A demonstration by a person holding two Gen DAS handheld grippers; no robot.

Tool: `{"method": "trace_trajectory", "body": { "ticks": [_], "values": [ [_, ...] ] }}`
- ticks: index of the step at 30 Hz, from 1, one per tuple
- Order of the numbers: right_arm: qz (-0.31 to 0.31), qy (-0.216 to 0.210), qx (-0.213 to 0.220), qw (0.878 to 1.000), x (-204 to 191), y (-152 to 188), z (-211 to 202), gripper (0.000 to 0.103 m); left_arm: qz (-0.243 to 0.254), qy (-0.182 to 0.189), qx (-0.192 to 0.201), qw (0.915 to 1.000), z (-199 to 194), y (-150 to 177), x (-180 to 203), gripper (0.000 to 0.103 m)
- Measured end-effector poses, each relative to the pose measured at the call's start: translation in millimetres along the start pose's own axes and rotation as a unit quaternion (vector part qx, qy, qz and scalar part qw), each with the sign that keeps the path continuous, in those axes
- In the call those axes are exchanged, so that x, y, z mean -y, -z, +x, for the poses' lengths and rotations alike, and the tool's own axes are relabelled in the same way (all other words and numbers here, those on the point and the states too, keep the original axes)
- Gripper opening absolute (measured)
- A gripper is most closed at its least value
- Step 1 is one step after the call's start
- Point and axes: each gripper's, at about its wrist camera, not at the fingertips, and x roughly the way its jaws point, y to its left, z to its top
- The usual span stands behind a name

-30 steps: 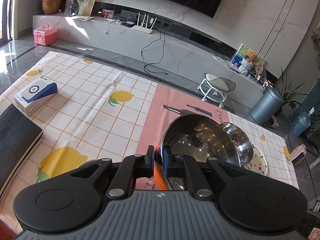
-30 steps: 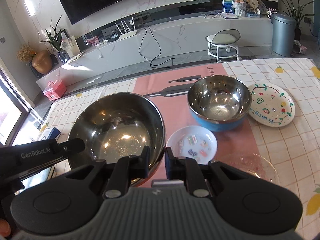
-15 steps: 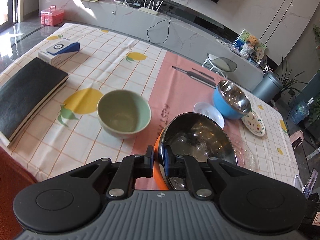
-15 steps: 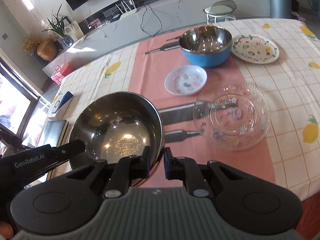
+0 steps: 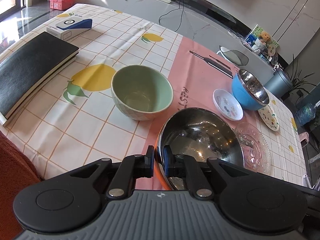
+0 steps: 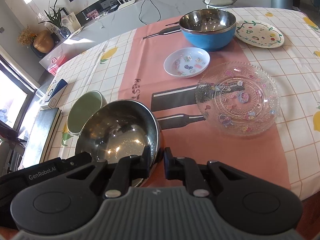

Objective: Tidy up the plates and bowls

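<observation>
Steel, with an orange outer skin, the big bowl (image 5: 200, 138) hangs tilted above the pink strip of the tablecloth (image 5: 60, 132), gripped from both sides; the left gripper (image 5: 159, 163) pinches its near rim, one finger (image 5: 149, 160) outside and one inside; the right gripper (image 6: 157, 161) pinches the opposite rim, its jaws nearly closed with only the thin wall between them; the left gripper's body shows at the lower left of the right wrist view.

Three bowls in all: the held one; a green bowl (image 5: 141, 92) standing upright on the cloth just beside it, to its left in the left wrist view; and a blue bowl (image 6: 208, 29) with a steel lining, farther back on the pink strip.

Three plates: a clear glass plate (image 6: 238, 98) with small coloured figures, lying flat near the held bowl on its right; a small white plate (image 6: 187, 62) with printed pictures, between the glass plate and the blue bowl; and a white painted plate (image 6: 259, 34) touching or just beside the blue bowl, at the far right; whether they touch I cannot tell.

Two other things lie on the left part of the cloth: a black book (image 5: 30, 70) near the edge; behind it, one white and blue box (image 5: 70, 27); one lemon print shows between book and green bowl.
</observation>
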Motion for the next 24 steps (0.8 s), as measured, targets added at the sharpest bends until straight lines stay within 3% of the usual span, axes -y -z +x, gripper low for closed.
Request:
{"method": "trace_trajectory", "body": {
  "ticks": [15,18,19,20,24],
  "values": [
    [-0.006,0.002,0.009,1.0,-1.7,-6.4,12.3,0.015,-0.005,0.002,-0.001,1.0,11.0,-8.6,0.7,0.013],
    [-0.011,-0.004,0.017,1.0,-2.3,-5.9,8.2,0.021,-0.003,-0.003,0.008,1.0,5.5,-9.9,1.4,0.033],
    [-0.017,-0.004,0.023,1.0,-3.8,-6.2,5.1,0.027,-0.002,-0.007,0.014,0.9999,2.3,-10.7,2.4,0.039],
    [-0.023,-0.002,0.03,0.999,-5.4,-6.4,1.3,0.033,-0.001,-0.009,0.019,0.9998,-1.3,-11.5,3.4,0.041],
    [-0.031,-0.004,0.057,0.998,-5.0,-10.1,-16.8,0.039,0.015,-0.01,0.049,0.9986,-19.0,-15.0,12.7,0.055]
  ]
}}
